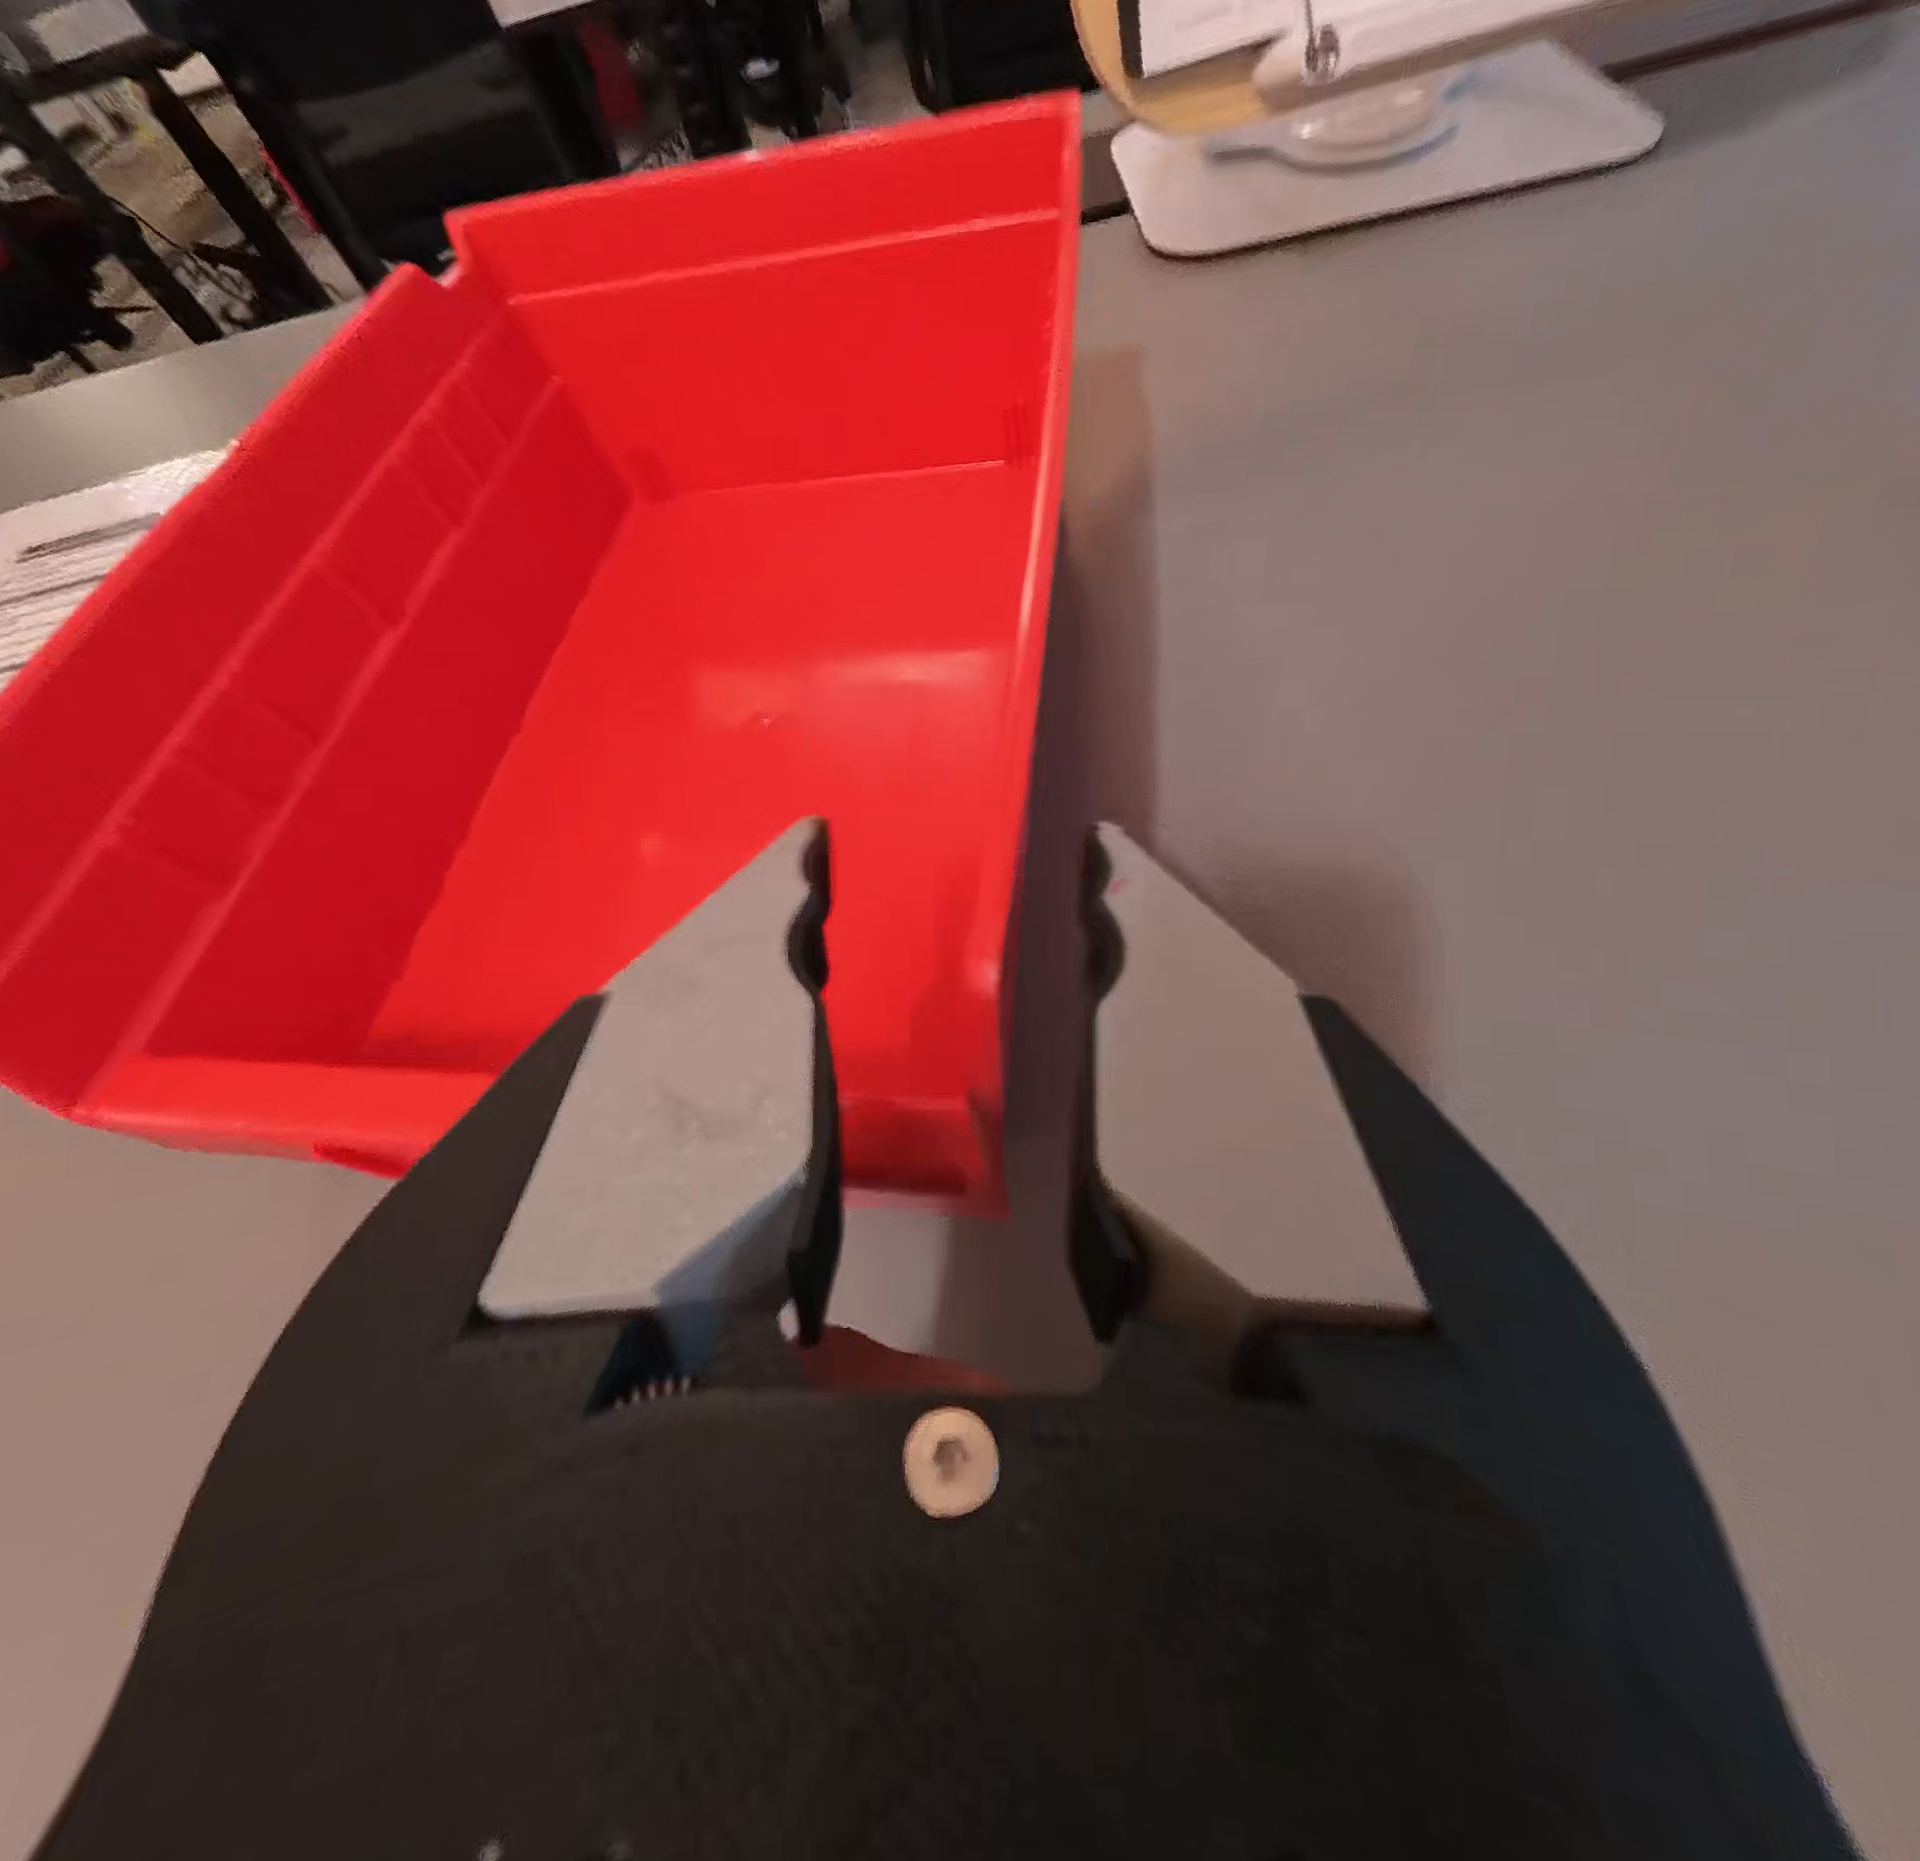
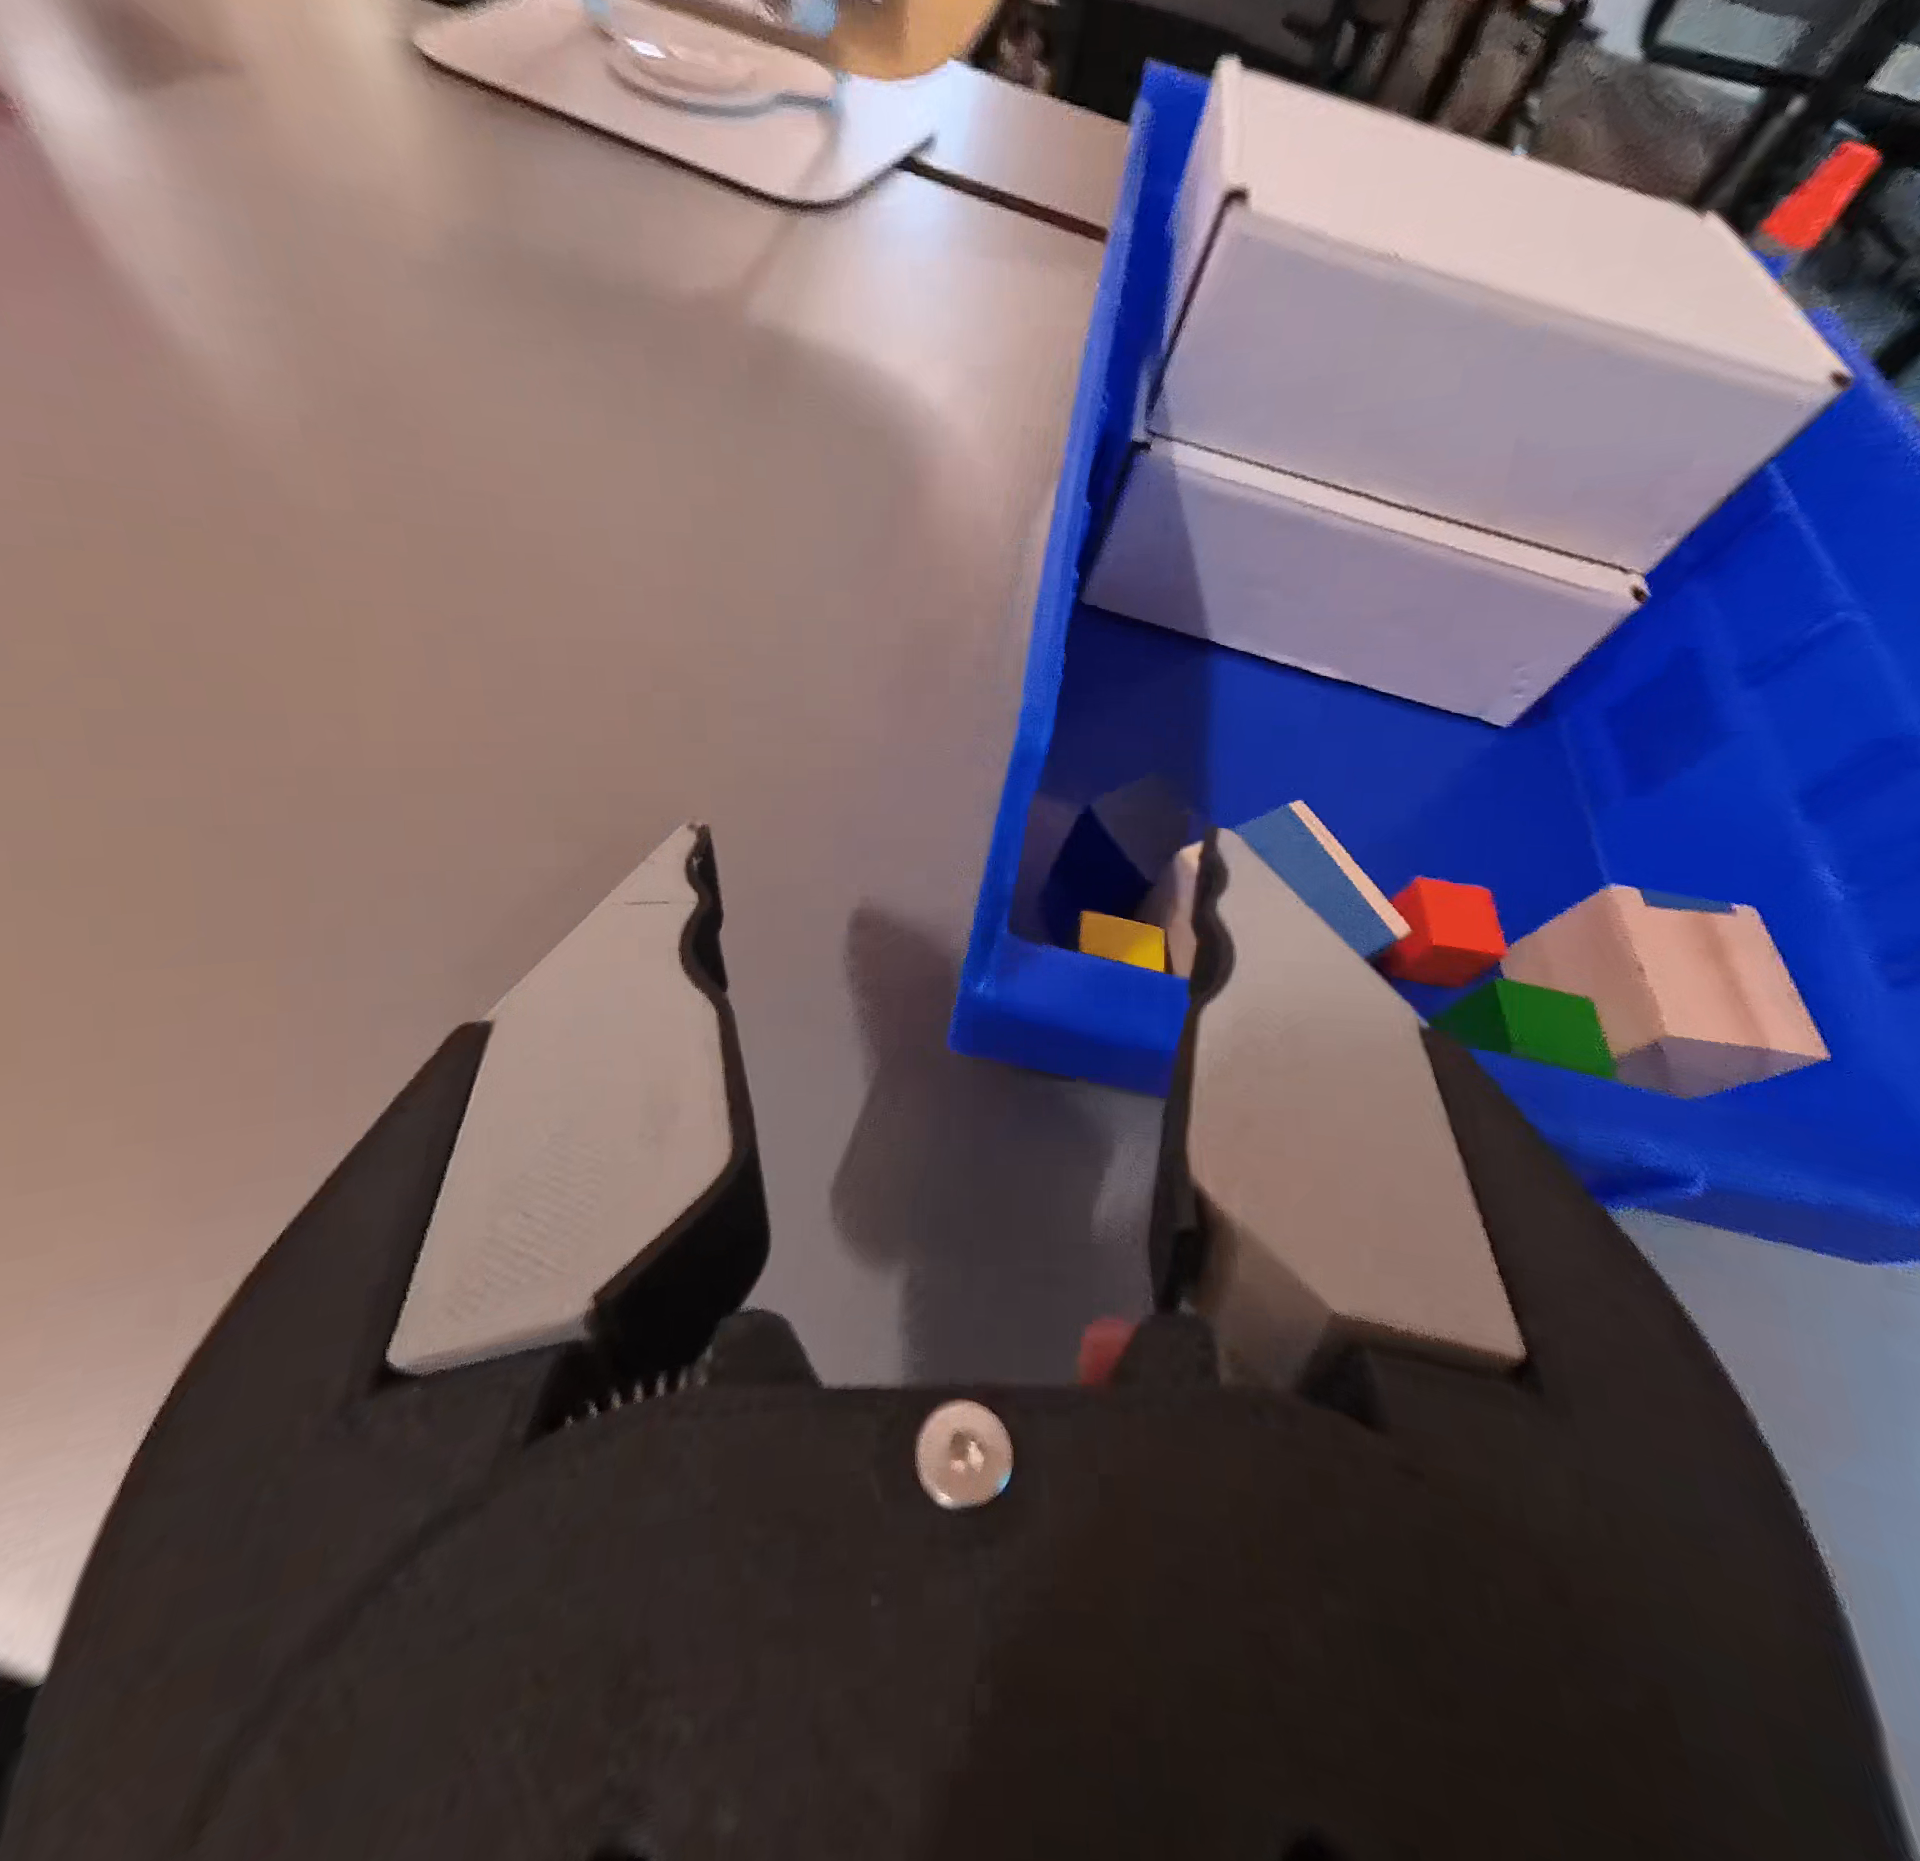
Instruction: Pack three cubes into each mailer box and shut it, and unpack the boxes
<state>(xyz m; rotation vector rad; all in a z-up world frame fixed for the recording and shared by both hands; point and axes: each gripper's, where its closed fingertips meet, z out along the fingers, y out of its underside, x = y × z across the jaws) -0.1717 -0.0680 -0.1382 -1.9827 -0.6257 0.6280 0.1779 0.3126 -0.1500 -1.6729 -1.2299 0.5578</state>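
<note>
In the left wrist view my left gripper (image 1: 951, 876) is open and empty. It hovers over the near right corner of an empty red bin (image 1: 468, 772) and straddles the bin's right wall. In the right wrist view my right gripper (image 2: 951, 892) is open and empty over the grey table, just left of a blue bin (image 2: 1351, 772). Two closed white mailer boxes (image 2: 1455, 388) are stacked at the far end of the blue bin. Loose blocks lie at its near end: a red cube (image 2: 1444, 928), a green cube (image 2: 1538, 1027), a yellow cube (image 2: 1122, 941), a pale block (image 2: 1683, 990) and a blue-faced one (image 2: 1320, 876).
A white stand base (image 1: 1382, 159) with a tan rim above it sits at the table's far edge; it also shows in the right wrist view (image 2: 686, 97). White papers (image 1: 62, 564) lie left of the red bin. Dark chairs and frames stand beyond the table. Across from one pair of fingers to the other is roughly 50 cm. From my right tips it is roughly 4 cm to the yellow cube (image 2: 1122, 941); from my left, 55 cm. From the right gripper's tips to the pale block (image 2: 1683, 990) is close to 12 cm.
</note>
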